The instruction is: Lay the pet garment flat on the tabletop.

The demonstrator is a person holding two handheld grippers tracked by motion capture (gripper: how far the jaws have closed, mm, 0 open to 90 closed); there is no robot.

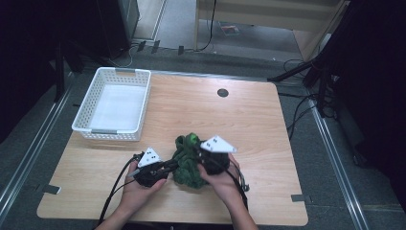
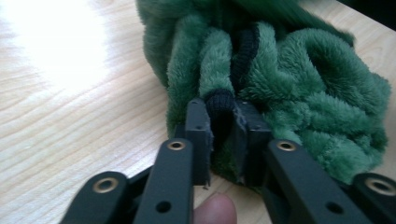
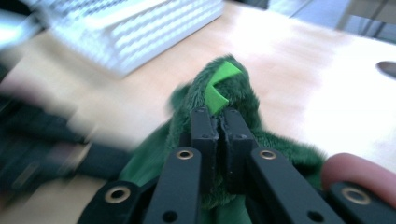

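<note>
The green fleece (image 1: 187, 160) lies bunched on the counter (image 1: 268, 143) near the basket (image 1: 115, 103); with the left tool (image 2: 223, 123) clamped on its black hem and the right tool (image 3: 218, 126) clamped on its top fold, both should lift evenly so neither grip slips.

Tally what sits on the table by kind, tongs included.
Green fleece garment: 1
White basket: 1
Tongs: 2, the left tongs and the right tongs, both shut on the garment
Total: 4
</note>
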